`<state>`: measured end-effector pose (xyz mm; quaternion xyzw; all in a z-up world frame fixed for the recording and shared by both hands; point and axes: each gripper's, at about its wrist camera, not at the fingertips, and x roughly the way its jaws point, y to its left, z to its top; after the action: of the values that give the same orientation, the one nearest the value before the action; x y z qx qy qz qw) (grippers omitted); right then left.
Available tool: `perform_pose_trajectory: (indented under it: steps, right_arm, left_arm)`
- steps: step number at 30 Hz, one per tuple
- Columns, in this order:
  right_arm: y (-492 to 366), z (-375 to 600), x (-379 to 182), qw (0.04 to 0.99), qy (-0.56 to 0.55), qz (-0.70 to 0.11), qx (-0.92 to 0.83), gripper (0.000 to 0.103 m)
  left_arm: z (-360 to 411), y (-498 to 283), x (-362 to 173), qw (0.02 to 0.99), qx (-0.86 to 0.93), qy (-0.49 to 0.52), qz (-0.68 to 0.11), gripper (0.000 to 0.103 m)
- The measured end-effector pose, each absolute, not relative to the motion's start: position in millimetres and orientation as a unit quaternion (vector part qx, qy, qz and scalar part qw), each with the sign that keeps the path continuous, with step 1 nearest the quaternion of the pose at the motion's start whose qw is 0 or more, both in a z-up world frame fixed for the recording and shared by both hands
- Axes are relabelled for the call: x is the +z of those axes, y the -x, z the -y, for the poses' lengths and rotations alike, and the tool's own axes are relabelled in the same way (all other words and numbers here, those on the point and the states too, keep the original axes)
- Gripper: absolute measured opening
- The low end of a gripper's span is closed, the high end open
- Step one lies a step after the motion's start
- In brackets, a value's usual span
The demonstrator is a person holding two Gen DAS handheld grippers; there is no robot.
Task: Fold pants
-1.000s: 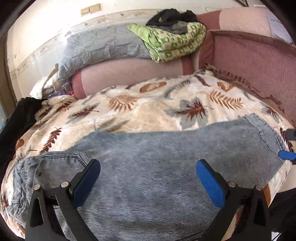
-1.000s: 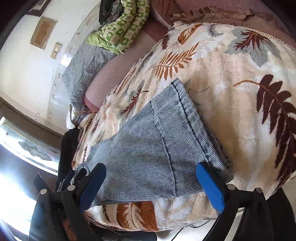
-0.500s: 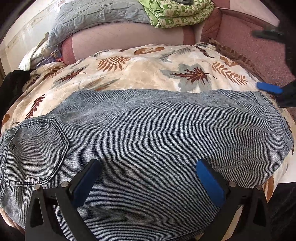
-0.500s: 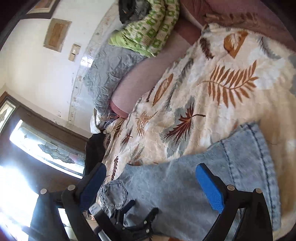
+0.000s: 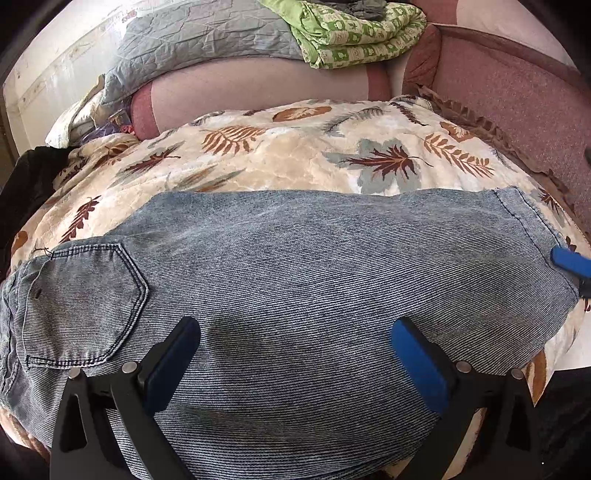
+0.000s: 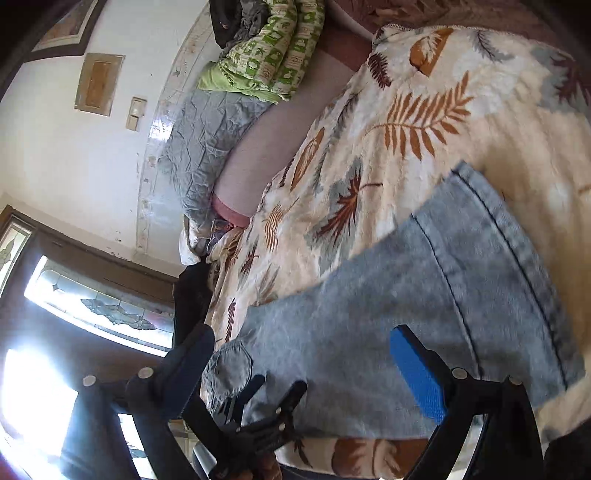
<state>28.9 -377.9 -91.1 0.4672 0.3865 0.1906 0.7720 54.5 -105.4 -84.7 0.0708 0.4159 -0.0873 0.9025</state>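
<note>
Pale blue denim pants (image 5: pixel 314 273) lie flat across the leaf-print blanket (image 5: pixel 295 158), doubled leg on leg, with the back pocket (image 5: pixel 81 306) at the left and the hem (image 5: pixel 532 229) at the right. My left gripper (image 5: pixel 295 354) hovers open over the near middle of the legs, holding nothing. The right gripper's blue fingertip (image 5: pixel 570 260) shows at the hem end. In the right wrist view my right gripper (image 6: pixel 303 363) is open above the pants (image 6: pixel 424 306) near the hem (image 6: pixel 517 258). The left gripper (image 6: pixel 258 410) appears beside the pocket (image 6: pixel 229 369).
A pink bolster (image 5: pixel 258 92) lies behind the blanket with a grey quilt (image 5: pixel 207 40) and a green patterned blanket (image 5: pixel 354 33) piled on it. A pink upholstered side (image 5: pixel 517 103) runs along the right. Dark cloth (image 5: pixel 26 177) lies at the left, below a bright window (image 6: pixel 92 306).
The right gripper has come down from above the far corner to the hem end of the pants. The left gripper has drawn back a little from the denim. Both stayed open.
</note>
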Motion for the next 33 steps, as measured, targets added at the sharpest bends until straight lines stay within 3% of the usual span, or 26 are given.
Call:
perform_pose_trajectory:
  steps: [3,9,12,23,28,33]
  right_arm:
    - [-31.8,386.2,-120.5,0.751,-0.488,-0.414,0.162,0.096]
    - [2.0,398.6,-69.3,0.792,-0.468,-0.299,0.254,0.097]
    - [9.6,406.6,-78.8,0.784,-0.483,-0.306,0.243,0.097]
    - [27.2,424.8,-79.0,0.793,-0.480,-0.299,0.227,0.097]
    - [30.5,429.4,-81.6,0.801,-0.475,-0.301,0.206,0.097]
    - [58.5,452.5,-96.8,0.778,-0.534,-0.289,0.163,0.097]
  left_arm:
    - [104.7,-49.8,-78.9,0.911,-0.087,-0.082,-0.394,0.103]
    - [96.4,-50.0,-41.5,0.932,-0.066,-0.064,-0.351,0.103]
    - [98.7,-54.6,-28.9,0.934,-0.058,-0.045,-0.351,0.103]
    - [148.8,-73.6,-45.1,0.906,-0.089,-0.038,-0.412,0.103]
    - [171.1,-93.2,-75.3,0.880,-0.076,-0.084,-0.460,0.103]
    - [168.9,-98.1,-85.6,0.875,-0.082,-0.074,-0.472,0.103]
